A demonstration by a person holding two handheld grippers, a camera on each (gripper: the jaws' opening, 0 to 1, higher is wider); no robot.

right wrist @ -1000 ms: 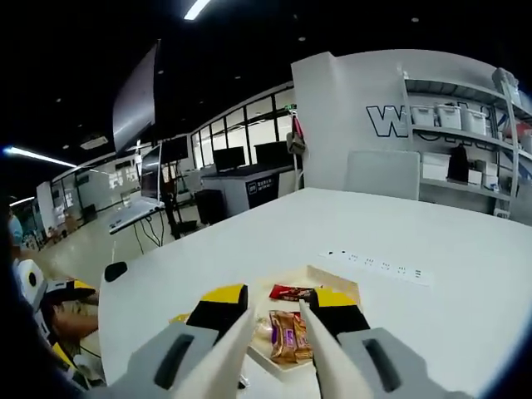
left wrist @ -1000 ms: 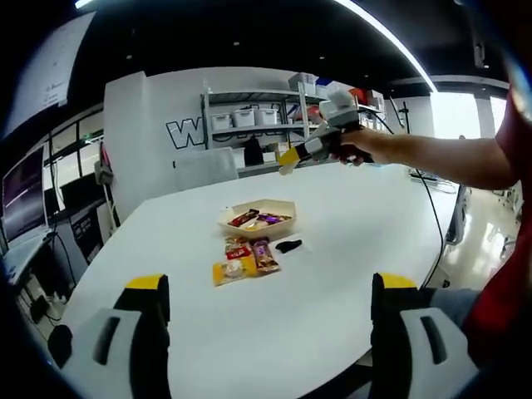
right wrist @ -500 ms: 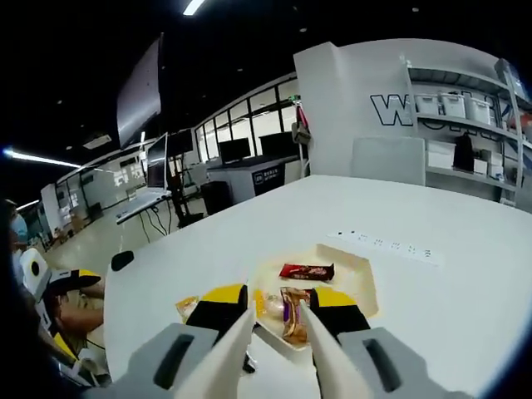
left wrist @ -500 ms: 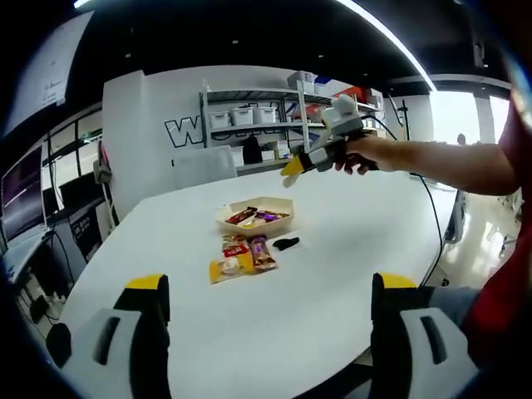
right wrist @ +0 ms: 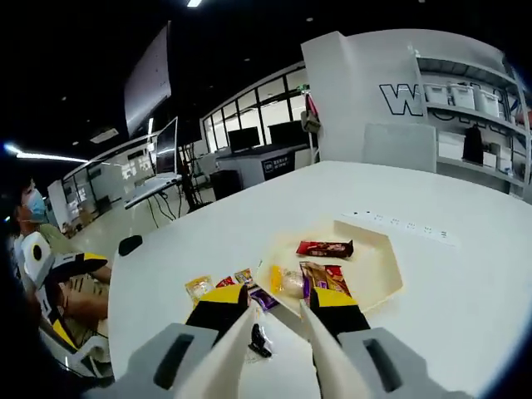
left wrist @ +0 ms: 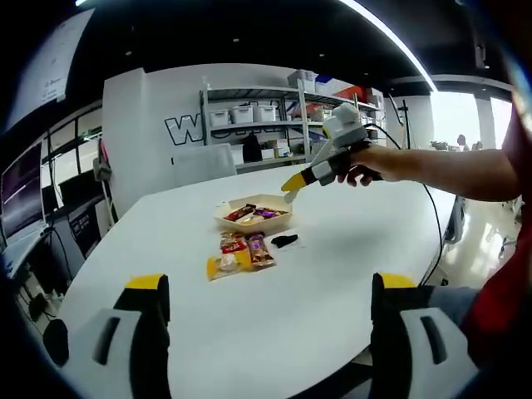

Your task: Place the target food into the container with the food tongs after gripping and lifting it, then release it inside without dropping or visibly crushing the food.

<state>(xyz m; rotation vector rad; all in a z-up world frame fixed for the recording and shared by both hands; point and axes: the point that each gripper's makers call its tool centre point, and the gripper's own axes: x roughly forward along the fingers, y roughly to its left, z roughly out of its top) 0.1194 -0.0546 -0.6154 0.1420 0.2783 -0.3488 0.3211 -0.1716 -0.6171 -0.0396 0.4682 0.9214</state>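
A cream tray [left wrist: 281, 204] [right wrist: 389, 258] on the white table holds several wrapped snacks, among them a red bar [right wrist: 325, 248]. More snack packs [left wrist: 238, 254] [right wrist: 199, 288] lie loose on the table in front of it. My right gripper [right wrist: 276, 304] is shut on the cream food tongs [right wrist: 235, 339]; the tong blades stand a little apart with nothing between them, hovering above the tray's near edge. In the left gripper view a hand holds that right gripper [left wrist: 309, 176] just right of the tray. My left gripper [left wrist: 270, 287] is wide open, low and far back from the food.
A small black object [left wrist: 284, 241] [right wrist: 259, 342] lies on the table beside the loose packs. A row of sockets [right wrist: 407, 226] is set in the table behind the tray. Shelves with bins [left wrist: 249, 116] stand behind the table. A person [right wrist: 37, 249] sits at the table's left end.
The right gripper with the tongs has come down and closer to the tray's right side. In its view the loose packs and black object now show. The left gripper has stayed open.
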